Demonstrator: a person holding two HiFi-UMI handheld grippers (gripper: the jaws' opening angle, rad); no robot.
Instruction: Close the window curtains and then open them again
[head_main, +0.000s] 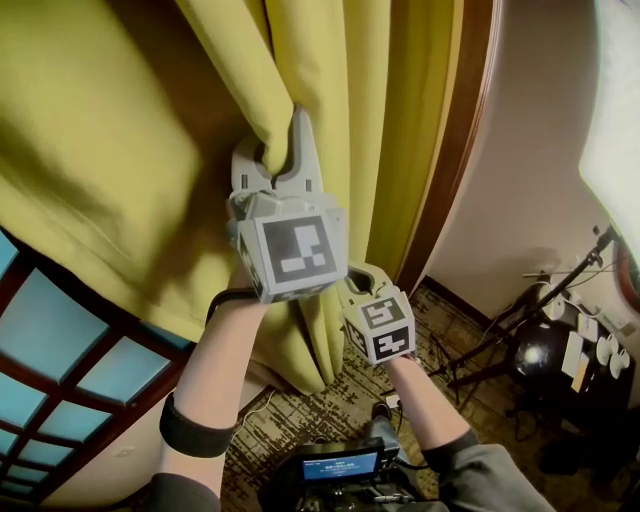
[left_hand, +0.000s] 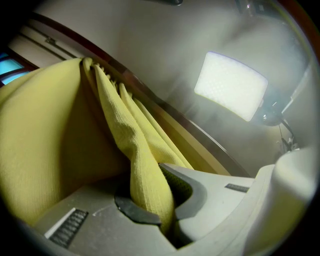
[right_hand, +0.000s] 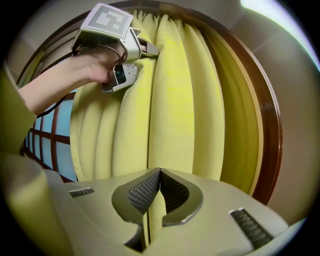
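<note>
Yellow curtain (head_main: 100, 150) hangs bunched across the upper left and middle of the head view, pinched by both claws.
Its long folds run top to bottom, gathered beside the dark wooden frame (head_main: 460, 140) on the right. The left gripper (head_main: 290, 140) is clamped on one fold, and below it the right gripper (right_hand: 159, 172) is closed on another. The window (head_main: 60, 370) shows at lower left, patterned carpet (head_main: 330, 400) below, and a light stand (head_main: 560, 290) at right.

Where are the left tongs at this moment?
Head view, centre: the left tongs are shut on a fold of the yellow curtain, just above the right tongs, left of the wooden frame.
</note>
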